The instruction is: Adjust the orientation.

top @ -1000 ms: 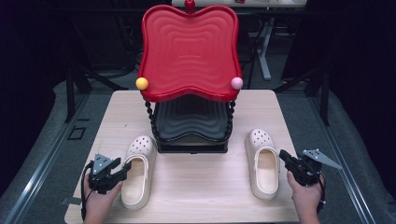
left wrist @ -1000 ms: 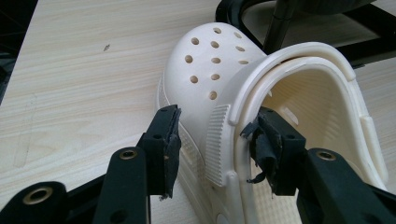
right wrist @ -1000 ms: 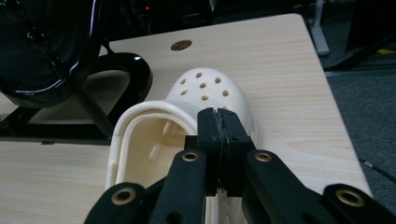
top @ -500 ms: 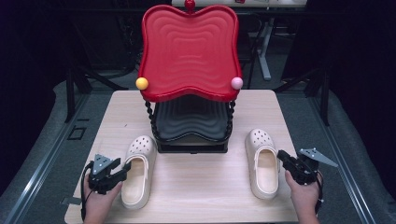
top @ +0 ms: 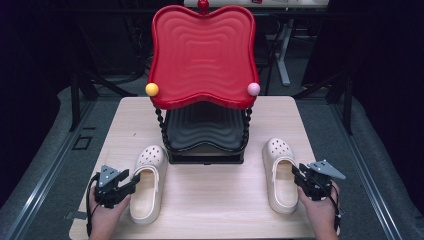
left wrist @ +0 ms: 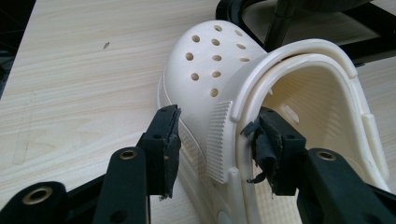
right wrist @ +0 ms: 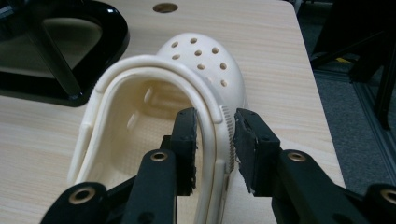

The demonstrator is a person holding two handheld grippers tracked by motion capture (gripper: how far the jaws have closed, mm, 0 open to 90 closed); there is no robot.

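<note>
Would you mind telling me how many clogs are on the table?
2: the left clog lies left of the tiered rack, the right clog to its right.

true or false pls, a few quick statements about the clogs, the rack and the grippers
1. Two cream clogs lie on the table, the left clog and the right clog. True.
2. The red tray is the rack's top tier. True.
3. The right gripper is clamped tight on its clog. False: its fingers straddle the clog's side wall with gaps; the jaws have just been opening.
4. The left gripper holds its clog in the air. False: the clog rests on the table, its wall between open fingers.
5. Both clogs sit on the black lower tray. False: they lie beside the rack.
</note>
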